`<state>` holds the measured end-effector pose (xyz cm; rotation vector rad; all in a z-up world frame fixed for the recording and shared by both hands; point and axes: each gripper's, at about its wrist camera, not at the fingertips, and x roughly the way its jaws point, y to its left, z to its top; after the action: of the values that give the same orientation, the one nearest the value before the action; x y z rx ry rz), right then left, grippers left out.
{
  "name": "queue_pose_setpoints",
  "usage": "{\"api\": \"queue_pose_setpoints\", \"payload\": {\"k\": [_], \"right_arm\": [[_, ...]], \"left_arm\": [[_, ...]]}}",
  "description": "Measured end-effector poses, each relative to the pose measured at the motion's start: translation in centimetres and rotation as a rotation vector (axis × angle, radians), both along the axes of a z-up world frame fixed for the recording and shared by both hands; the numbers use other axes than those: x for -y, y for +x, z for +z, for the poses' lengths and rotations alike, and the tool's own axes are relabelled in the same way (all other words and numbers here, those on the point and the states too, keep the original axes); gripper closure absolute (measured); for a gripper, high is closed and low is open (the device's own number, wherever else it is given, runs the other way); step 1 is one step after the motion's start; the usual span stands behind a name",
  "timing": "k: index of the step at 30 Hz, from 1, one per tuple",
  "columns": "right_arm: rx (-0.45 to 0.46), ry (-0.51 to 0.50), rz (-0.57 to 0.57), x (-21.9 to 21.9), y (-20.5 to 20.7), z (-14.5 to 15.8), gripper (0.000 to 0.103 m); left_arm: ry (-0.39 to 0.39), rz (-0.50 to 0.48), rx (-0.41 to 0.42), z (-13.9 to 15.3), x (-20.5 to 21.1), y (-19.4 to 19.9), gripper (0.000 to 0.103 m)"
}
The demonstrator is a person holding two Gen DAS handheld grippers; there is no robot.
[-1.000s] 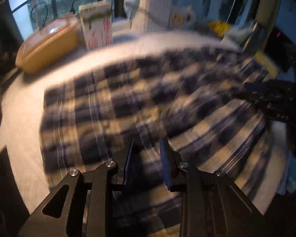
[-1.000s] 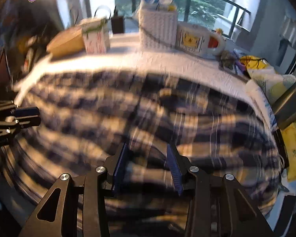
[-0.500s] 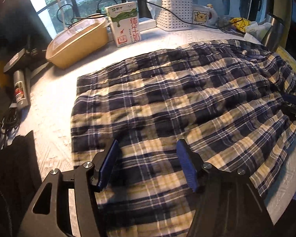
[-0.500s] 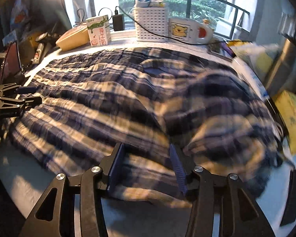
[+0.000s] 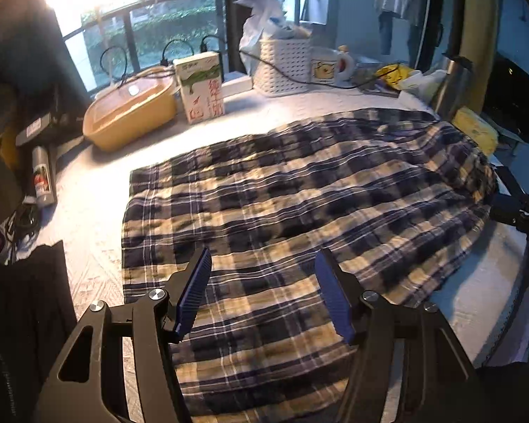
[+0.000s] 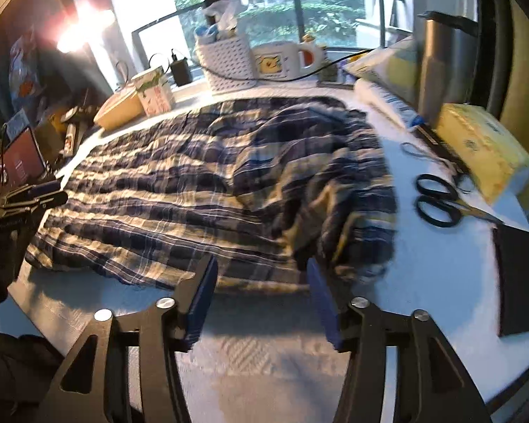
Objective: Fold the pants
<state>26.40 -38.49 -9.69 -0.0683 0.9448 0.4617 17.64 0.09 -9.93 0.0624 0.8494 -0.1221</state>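
Blue and cream plaid pants (image 5: 299, 194) lie spread over the white table cover (image 5: 98, 183), bunched into a heap at their right end (image 6: 335, 183). My left gripper (image 5: 262, 257) hovers open over the pants' near left part, with nothing between its blue pads. In the right wrist view it shows at the far left edge (image 6: 35, 194). My right gripper (image 6: 261, 264) hangs over bare cover just in front of the pants' near edge. Its jaws are opening and are empty. In the left wrist view the right gripper (image 5: 511, 208) shows at the right edge.
Along the far side stand a tan lidded container (image 5: 130, 112), a carton (image 5: 201, 88), a white basket (image 5: 285, 63) and a mug (image 5: 329, 67). Black scissors (image 6: 437, 197), a black flat case (image 6: 518, 278), a yellow pack (image 6: 483, 151) and a steel bottle (image 6: 441, 70) lie to the right.
Both grippers have opened and let go of the plaid cloth. The right one has drawn back off the pants onto bare cover; the left has risen a little.
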Motion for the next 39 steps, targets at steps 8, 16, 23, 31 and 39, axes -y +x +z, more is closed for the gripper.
{"api": "queue_pose_setpoints", "payload": {"k": [8,16,23,31,39], "right_arm": [[-0.028,0.085,-0.087,2.8,-1.2,1.1,0.03],[-0.175,0.25,-0.185,2.4,1.7,-1.9,0.03],[-0.176,0.345,-0.307,2.3,6.3,-2.3,0.03],[-0.12,0.31,-0.361,1.6,9.8,-2.7,0.08],[-0.043,0.263,-0.382,3.3,11.0,-1.0,0.088]], "left_arm": [[-0.007,0.066,0.008,0.6,-2.9,-0.8,0.041],[-0.035,0.17,-0.001,0.1,-6.8,-1.3,0.041],[-0.052,0.241,-0.015,-0.6,-9.2,-1.0,0.041],[-0.063,0.272,-0.02,-0.8,-10.1,0.0,0.041],[-0.079,0.252,-0.016,-1.2,-9.9,0.9,0.041]]}}
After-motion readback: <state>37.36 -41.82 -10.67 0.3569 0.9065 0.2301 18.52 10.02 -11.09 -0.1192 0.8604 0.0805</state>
